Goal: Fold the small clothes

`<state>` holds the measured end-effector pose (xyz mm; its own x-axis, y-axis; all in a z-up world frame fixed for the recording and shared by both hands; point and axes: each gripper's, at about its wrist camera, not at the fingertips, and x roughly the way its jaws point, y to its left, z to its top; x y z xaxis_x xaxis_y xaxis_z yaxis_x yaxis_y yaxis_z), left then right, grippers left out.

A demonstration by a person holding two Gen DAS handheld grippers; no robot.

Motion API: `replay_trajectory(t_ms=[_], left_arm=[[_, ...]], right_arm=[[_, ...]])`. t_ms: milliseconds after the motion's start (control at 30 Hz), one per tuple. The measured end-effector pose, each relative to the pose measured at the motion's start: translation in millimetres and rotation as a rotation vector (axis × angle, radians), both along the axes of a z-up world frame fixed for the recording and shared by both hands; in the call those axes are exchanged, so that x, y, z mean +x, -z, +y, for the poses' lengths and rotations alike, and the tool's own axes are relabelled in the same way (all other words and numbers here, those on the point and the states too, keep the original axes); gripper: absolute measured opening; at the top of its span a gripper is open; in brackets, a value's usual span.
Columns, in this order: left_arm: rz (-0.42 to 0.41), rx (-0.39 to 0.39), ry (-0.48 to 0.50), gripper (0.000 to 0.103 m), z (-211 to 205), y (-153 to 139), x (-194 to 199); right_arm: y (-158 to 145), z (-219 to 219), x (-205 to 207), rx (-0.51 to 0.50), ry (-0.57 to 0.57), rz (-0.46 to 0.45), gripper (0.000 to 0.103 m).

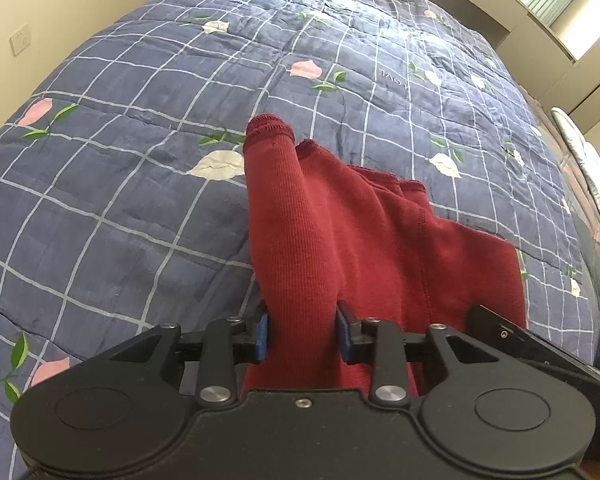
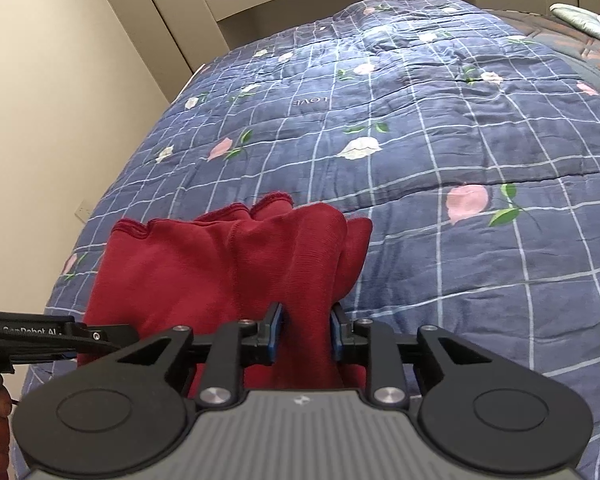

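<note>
left gripper (image 1: pixel 302 336): nearest the lens in the left wrist view; its blue fingers (image 1: pixel 262 336) stand part-way apart with a ridge of the red knit garment (image 1: pixel 340 232) running up between them. The cloth fills the gap and touches both pads, but whether they pinch it or merely flank it cannot be told.
right gripper (image 2: pixel 305 334): the same picture on the other side; its fingers (image 2: pixel 276 330) are part-way apart around a bunched fold of the garment, with a firm grip not certain here either.
garment: lies on the bed quilt (image 1: pixel 120 184), near the front edge, spread between the two grippers, with its ribbed hems (image 1: pixel 270 124) pointing away from the cameras.
step in hand: probably setting down a fold, or taking a fresh hold on the near edge.
doing it well: if releasing, open both pairs of fingers wide before lifting, so the knit does not snag and drag the fold open; lift straight up and back.
if regripping: take only the layers meant to move, and keep both hands level so the edge stays straight.
watch for: the loose bunching under the right gripper; smooth it outward before the next fold.
far field: the quilt beyond the hems is bare, with room to carry the fold forward.
</note>
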<state>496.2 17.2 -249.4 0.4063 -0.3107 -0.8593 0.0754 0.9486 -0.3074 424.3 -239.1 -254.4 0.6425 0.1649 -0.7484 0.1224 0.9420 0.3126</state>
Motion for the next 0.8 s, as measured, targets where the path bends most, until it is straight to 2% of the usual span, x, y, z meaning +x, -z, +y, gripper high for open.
replay_trajectory(t_ms=[133,167,267,300,333,400,500,600,800], left_arm=[[0.004,0.006,0.004,0.036,0.6,3.3,1.2],[0.005,0.008,0.005,0.037,0.7,4.5,1.4],[0.008,0.017,0.001,0.042,1.1,7.1,1.8],[0.009,0.02,-0.003,0.046,1.8,7.6,1.6],[0.011,0.024,-0.009,0.049,2.9,8.0,1.5],[0.014,0.036,-0.016,0.074,4.3,8.8,1.2],[0.011,0.079,-0.037,0.087,7.1,9.2,-0.5],[0.012,0.123,-0.068,0.095,12.3,9.6,-3.7],[-0.029,0.16,-0.121,0.102,22.5,2.2,-23.0]], right_arm=[[1.6,-1.6,-1.2,-0.011,0.002,-0.002,0.036],[2.1,-2.1,-1.3,-0.013,0.003,-0.001,0.041],[2.8,-2.1,-3.0,-0.019,0.007,-0.01,0.068],[2.4,-1.9,-3.5,-0.022,0.007,-0.014,0.075],[2.1,-1.6,-4.2,-0.025,0.006,-0.019,0.077],[2.1,-1.4,-5.6,-0.033,0.009,-0.025,0.089],[1.3,-1.8,-9.0,-0.041,0.026,-0.038,0.101],[-2.5,-3.3,-16.7,-0.073,0.049,-0.063,0.103],[-15.7,-7.9,-39.5,-0.121,0.053,-0.106,0.103]])
